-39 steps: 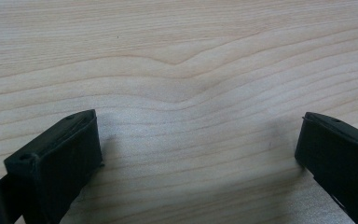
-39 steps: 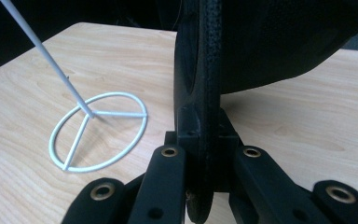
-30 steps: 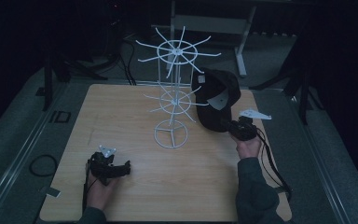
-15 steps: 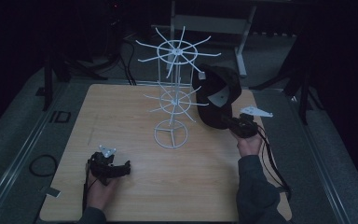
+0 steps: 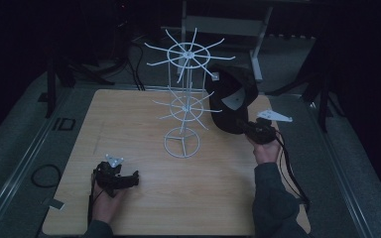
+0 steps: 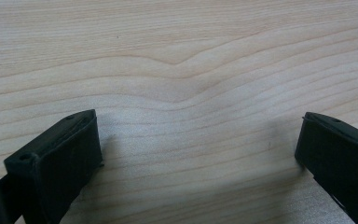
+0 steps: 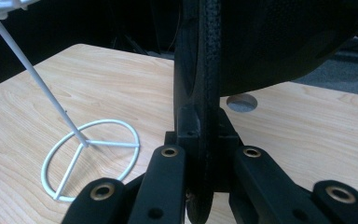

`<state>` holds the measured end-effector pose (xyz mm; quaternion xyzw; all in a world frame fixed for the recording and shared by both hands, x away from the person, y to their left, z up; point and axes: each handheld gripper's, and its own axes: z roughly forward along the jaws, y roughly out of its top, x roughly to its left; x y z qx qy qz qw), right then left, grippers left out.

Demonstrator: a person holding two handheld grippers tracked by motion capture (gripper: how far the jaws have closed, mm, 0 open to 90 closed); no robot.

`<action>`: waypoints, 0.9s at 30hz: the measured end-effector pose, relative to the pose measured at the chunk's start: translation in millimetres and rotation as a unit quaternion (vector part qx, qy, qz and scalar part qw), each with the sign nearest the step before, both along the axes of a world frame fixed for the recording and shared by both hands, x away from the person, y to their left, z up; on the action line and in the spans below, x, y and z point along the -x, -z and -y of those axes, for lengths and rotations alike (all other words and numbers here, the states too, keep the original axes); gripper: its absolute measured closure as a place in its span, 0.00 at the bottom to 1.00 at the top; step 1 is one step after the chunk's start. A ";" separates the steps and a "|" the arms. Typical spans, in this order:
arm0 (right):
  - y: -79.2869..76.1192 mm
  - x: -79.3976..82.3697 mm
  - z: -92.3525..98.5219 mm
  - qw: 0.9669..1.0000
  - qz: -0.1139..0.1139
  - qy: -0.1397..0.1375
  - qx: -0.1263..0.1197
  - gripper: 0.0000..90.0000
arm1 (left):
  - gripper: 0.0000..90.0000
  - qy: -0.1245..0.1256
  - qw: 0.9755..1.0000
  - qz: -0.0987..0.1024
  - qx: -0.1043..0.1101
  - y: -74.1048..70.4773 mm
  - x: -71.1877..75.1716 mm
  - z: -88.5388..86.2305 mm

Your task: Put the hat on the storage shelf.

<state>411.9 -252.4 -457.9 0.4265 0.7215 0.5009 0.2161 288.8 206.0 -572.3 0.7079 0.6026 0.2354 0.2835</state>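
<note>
Dark cap, black or near-black, held up right of centre in the high view, above the right half of the wooden counter; a pale patch shows on its inner side, and its crown sits close against the right-hand prongs of the white wire stand. Whether cap and prongs touch cannot be told. In the right gripper view the cap's edge runs straight up the middle of the frame as a textured black band, with the dark bowl of the cap spreading to the upper right. Right tool is closed tight on that edge, jaws pressed to either side of it. The stand has two tiers of radiating prongs on one post and a ring base; the ring base lies at lower left of the right gripper view, flat on the counter. Left tool rests low on the counter at lower left of the high view, jaws spread wide with bare wood grain between them. Against the picture from half a second ago: cap and right tool sit in much the same spot, perhaps a touch closer to the stand; left tool unchanged.
</note>
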 end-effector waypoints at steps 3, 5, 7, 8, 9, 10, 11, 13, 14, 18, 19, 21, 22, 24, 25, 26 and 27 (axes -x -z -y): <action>-2.5 0.3 -1.4 1.000 0.004 -0.001 0.003 0.96 | 0.00 0.001 1.000 0.000 0.000 0.0 0.0 0.0; -4.0 0.6 -2.0 1.000 0.006 0.000 0.002 0.96 | 0.00 0.001 1.000 0.000 0.000 0.0 0.0 0.1; -5.2 0.8 -2.1 1.000 0.009 0.000 0.003 0.96 | 0.00 0.001 1.000 0.000 0.000 0.0 0.1 0.0; -5.8 0.9 -2.1 1.000 0.009 0.001 0.003 0.96 | 0.00 0.001 1.000 0.000 0.000 0.0 0.0 0.0; -6.2 1.0 -2.0 1.000 0.010 0.000 0.003 0.96 | 0.00 0.001 1.000 0.000 0.000 0.0 0.0 0.0; -6.7 0.9 -1.9 1.000 0.011 0.001 0.004 0.96 | 0.00 0.001 1.000 0.000 0.000 0.0 0.1 0.0; -7.1 0.8 -1.8 1.000 0.012 0.001 0.005 0.96 | 0.00 0.001 1.000 0.000 0.000 0.0 0.0 0.0; -8.0 0.8 -1.6 1.000 0.013 0.002 0.004 0.96 | 0.00 0.001 1.000 0.000 0.000 0.0 0.0 0.0; -8.5 0.8 -1.5 1.000 0.014 0.002 0.004 0.96 | 0.00 0.001 1.000 0.000 0.000 0.0 0.0 0.1; -10.9 1.2 -0.8 1.000 0.018 0.004 0.005 0.96 | 0.00 0.001 1.000 0.000 0.000 0.0 0.1 0.0; -11.5 1.4 -0.6 1.000 0.020 0.005 0.005 0.96 | 0.00 0.001 1.000 0.000 0.000 0.0 0.0 0.1; -12.7 1.7 -0.2 1.000 0.022 0.006 0.005 0.96 | 0.00 0.001 1.000 0.000 0.000 0.0 0.1 0.0; -13.3 1.8 0.1 1.000 0.023 0.006 0.006 0.96 | 0.00 0.001 1.000 0.000 0.000 0.0 0.0 0.0; -14.6 2.1 0.6 1.000 0.024 0.006 0.006 0.96 | 0.00 0.001 1.000 0.000 0.000 0.0 0.0 0.1; -15.2 2.3 0.7 1.000 0.025 0.007 0.006 0.96 | 0.00 0.001 1.000 0.000 0.000 0.0 0.0 0.0; -15.9 2.5 0.8 1.000 0.027 0.006 0.006 0.96 | 0.00 0.001 1.000 0.000 0.000 0.0 0.1 0.0; -16.5 2.9 0.8 1.000 0.028 0.007 0.006 0.96 | 0.00 0.001 1.000 0.000 0.000 0.0 0.0 0.1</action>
